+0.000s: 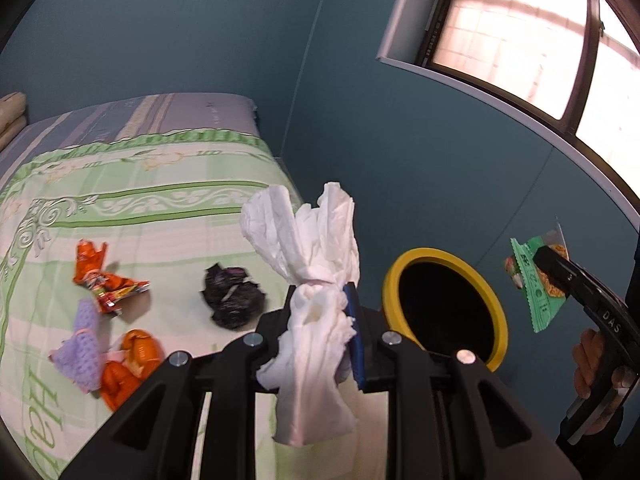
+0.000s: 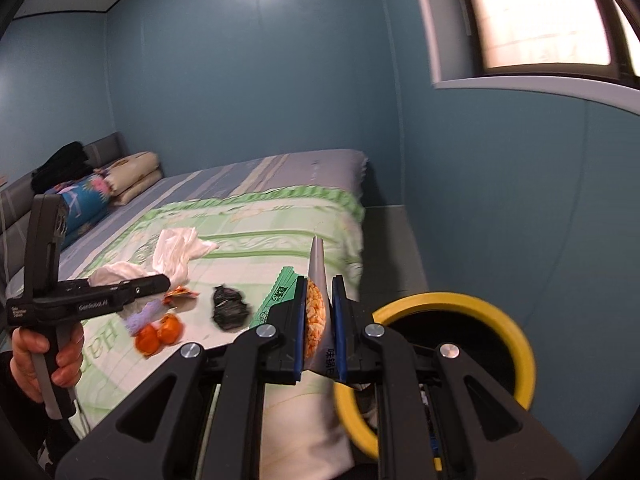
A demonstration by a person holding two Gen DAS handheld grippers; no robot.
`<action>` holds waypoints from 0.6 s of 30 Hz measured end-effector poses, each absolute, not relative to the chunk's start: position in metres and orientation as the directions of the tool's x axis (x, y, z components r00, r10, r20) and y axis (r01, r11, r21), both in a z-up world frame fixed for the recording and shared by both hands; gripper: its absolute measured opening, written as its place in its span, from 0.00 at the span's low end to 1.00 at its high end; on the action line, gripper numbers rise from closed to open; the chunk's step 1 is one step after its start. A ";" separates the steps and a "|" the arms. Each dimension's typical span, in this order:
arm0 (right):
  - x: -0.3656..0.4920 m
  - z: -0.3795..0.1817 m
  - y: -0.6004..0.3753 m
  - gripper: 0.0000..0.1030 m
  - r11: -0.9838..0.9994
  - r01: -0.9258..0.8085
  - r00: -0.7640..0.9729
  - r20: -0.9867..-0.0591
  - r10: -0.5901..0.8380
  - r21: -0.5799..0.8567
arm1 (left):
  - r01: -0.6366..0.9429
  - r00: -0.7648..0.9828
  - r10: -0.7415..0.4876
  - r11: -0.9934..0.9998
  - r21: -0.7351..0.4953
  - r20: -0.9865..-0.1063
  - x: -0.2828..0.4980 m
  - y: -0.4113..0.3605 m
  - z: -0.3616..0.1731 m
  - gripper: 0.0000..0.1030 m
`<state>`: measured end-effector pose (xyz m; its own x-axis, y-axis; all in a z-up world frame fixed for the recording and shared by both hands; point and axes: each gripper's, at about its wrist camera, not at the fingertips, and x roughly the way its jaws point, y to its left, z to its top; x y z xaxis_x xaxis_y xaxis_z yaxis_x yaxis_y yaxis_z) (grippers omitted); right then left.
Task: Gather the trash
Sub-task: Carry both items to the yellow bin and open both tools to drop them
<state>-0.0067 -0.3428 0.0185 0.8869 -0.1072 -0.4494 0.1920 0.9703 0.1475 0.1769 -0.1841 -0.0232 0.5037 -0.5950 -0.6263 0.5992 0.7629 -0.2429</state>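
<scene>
Two grippers: both held up over bed edge, each w/ a piece of trash, bin just beside the bed.
Bed (image 1: pixel 132 208): green-and-white patterned cover, striped sheet beyond; pillows and folded bedding at far left end in rt wrist view.
Litter on bed, left to right: orange-red wrapper (image 1: pixel 106 280); lilac knitted piece (image 1: pixel 82 344) touching orange peels (image 1: pixel 130 364); black crumpled bag (image 1: pixel 234 296) near the bed's near edge.
Left gripper (image 1: pixel 320 320): fingers clamped together on white tissue (image 1: pixel 312 264); tissue bunched at the pinch, fanning out above, a tail hanging below. Blue pad (image 1: pixel 356 340) shows on its rt side.
Left hand (image 2: pixel 44 352): seen in rt wrist view around the gripper's handle, at left of frame; same tissue (image 2: pixel 176 252) sticks up past the black fingers.
Bin (image 1: pixel 444 304): round, yellow rim, black inside, on floor by bed's side, to rt of left gripper.
Right gripper (image 2: pixel 318 320): fingers shut on green snack packet (image 2: pixel 280 292); packet stands on edge betw. blue pads, silver inside facing up, noodle print at the pinch.
Right hand (image 1: pixel 592 364): on handle at far rt; packet (image 1: pixel 532 284) hangs from gripper tips against teal wall, apart from bin.
Wall and window (image 1: pixel 520 28): teal panels; bright window upper rt.
</scene>
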 end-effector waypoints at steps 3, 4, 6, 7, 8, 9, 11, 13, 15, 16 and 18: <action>-0.011 0.020 -0.359 0.11 0.962 0.227 0.886 -0.443 -0.139 0.151 | 0.630 0.476 -0.617 0.737 -0.247 -0.627 0.174 -0.209 -0.023 0.20; -0.014 0.020 -0.364 0.11 0.958 0.242 0.884 -0.441 -0.154 0.151 | 0.644 0.463 -0.627 0.724 -0.249 -0.627 0.173 -0.220 -0.023 0.20; -0.017 0.020 -0.372 0.11 0.951 0.268 0.881 -0.438 -0.178 0.152 | 0.662 0.445 -0.640 0.706 -0.251 -0.626 0.171 -0.234 -0.023 0.20; -0.019 0.019 -0.377 0.11 0.948 0.278 0.880 -0.438 -0.186 0.154 | 0.673 0.436 -0.648 0.696 -0.252 -0.625 0.169 -0.242 -0.023 0.20; -0.020 0.019 -0.382 0.11 0.945 0.289 0.877 -0.438 -0.196 0.155 | 0.683 0.425 -0.655 0.685 -0.253 -0.624 0.167 -0.250 -0.023 0.20; -0.021 0.018 -0.384 0.11 0.942 0.299 0.875 -0.437 -0.206 0.155 | 0.695 0.414 -0.663 0.673 -0.254 -0.624 0.165 -0.259 -0.024 0.20; -0.023 0.015 -0.393 0.11 0.935 0.319 0.869 -0.441 -0.224 0.154 | 0.712 0.397 -0.671 0.656 -0.252 -0.626 0.162 -0.272 -0.025 0.20; -0.023 0.011 -0.400 0.11 0.929 0.337 0.862 -0.449 -0.237 0.156 | 0.723 0.382 -0.676 0.644 -0.252 -0.630 0.161 -0.284 -0.029 0.20; -0.022 0.007 -0.408 0.11 0.922 0.352 0.853 -0.459 -0.247 0.159 | 0.732 0.355 -0.685 0.627 -0.266 -0.636 0.161 -0.297 -0.035 0.20; -0.022 0.004 -0.412 0.11 0.919 0.360 0.849 -0.465 -0.251 0.162 | 0.735 0.346 -0.687 0.622 -0.270 -0.639 0.161 -0.303 -0.038 0.20; -0.021 -0.001 -0.419 0.11 0.912 0.373 0.842 -0.474 -0.257 0.168 | 0.741 0.329 -0.689 0.612 -0.277 -0.646 0.161 -0.314 -0.044 0.20</action>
